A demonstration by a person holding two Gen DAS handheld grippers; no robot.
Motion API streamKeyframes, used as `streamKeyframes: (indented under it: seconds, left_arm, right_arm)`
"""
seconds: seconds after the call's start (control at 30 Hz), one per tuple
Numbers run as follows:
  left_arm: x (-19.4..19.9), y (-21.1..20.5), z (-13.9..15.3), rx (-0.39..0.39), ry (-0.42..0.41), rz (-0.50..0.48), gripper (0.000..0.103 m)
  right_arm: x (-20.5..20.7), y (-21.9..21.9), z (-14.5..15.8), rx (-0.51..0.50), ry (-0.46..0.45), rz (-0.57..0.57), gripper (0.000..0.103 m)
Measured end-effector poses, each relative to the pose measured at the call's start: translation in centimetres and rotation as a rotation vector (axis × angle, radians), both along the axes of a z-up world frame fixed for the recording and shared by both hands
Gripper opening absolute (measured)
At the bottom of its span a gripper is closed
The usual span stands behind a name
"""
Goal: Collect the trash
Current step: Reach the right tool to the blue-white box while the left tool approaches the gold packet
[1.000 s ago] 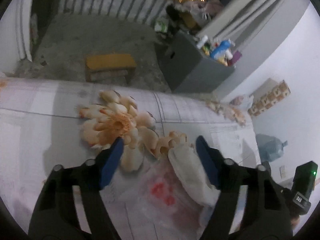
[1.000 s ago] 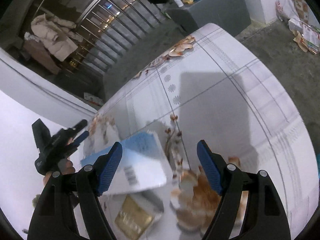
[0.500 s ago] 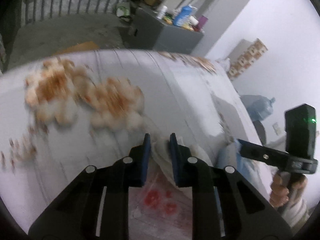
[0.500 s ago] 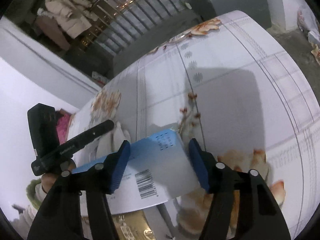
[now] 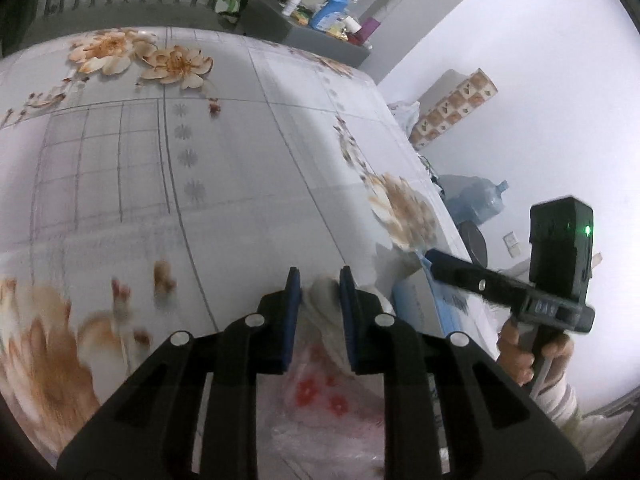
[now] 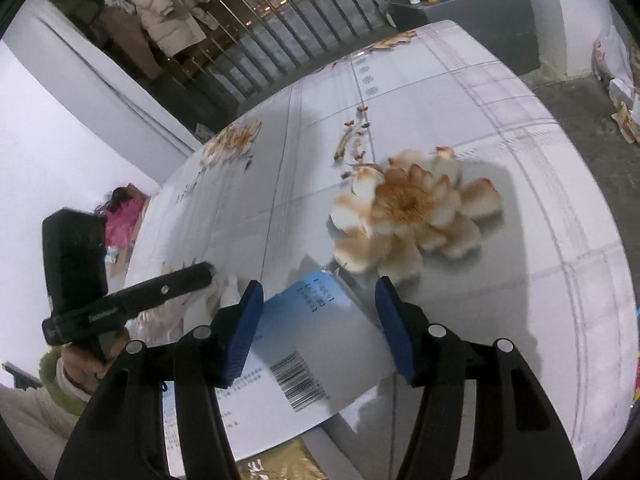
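Flowered cloth (image 5: 248, 200) covers the tabletop beneath us. Nearest, our left claw (image 5: 319, 286), jaws just eased slightly, pinches a crumpled white bag (image 5: 322, 300); beside it our right claw (image 6: 318, 300) clamps a blue-and-white box (image 6: 312, 344). Beyond the box lies an orange flower print (image 6: 408, 208).

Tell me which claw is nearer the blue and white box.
Right. The right claw straddles the blue and white box; the left claw sits beside it, clamped on the white crumpled trash.
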State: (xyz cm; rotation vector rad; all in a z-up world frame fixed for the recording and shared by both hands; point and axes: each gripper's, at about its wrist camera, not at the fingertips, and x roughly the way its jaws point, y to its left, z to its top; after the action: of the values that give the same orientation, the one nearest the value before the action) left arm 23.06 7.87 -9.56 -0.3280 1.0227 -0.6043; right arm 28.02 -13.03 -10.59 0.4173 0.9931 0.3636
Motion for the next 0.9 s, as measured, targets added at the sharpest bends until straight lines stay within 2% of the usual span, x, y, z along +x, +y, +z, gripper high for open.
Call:
streamKeyframes:
  seconds: [0.03,0.1,0.13,0.23,0.4,0.63,0.9]
  left_arm:
    - [-0.8,0.0,0.4,0.014,-0.022,0.006,0.038]
    - [-2.1,0.5,1.4,0.032,-0.075,0.042,0.057]
    - [-2.8,0.9,2.2,0.049,-0.116,0.066,0.06]
    - [-4.4,1.6,3.9,0.08,-0.184,0.083,0.06]
    - [-6.7,1.8,6.5,0.077,-0.254,0.077,0.06]
    - [-8.7,1.0,6.9,0.048,-0.241,0.051,0.06]
    - [-9.1,-0.7,7.3,0.077,-0.26,0.011,0.06]
  right_arm:
    - [-0.2,-0.3,0.4,0.011,-0.005,-0.021,0.061]
    - [-1.0,-1.2,0.8,0.044,-0.02,-0.068,0.065]
    - [-1.6,-2.1,1.4,0.079,-0.036,-0.096,0.066]
    - [-3.5,-3.6,2.7,0.121,-0.067,-0.135,0.067]
    - [-8.5,-5.5,3.8,0.115,-0.083,-0.179,0.068]
    - [-13.8,-6.2,2.0,0.15,-0.027,-0.246,0.068]
    - [-13.6,-4.9,1.5,0.238,-0.005,-0.236,0.068]
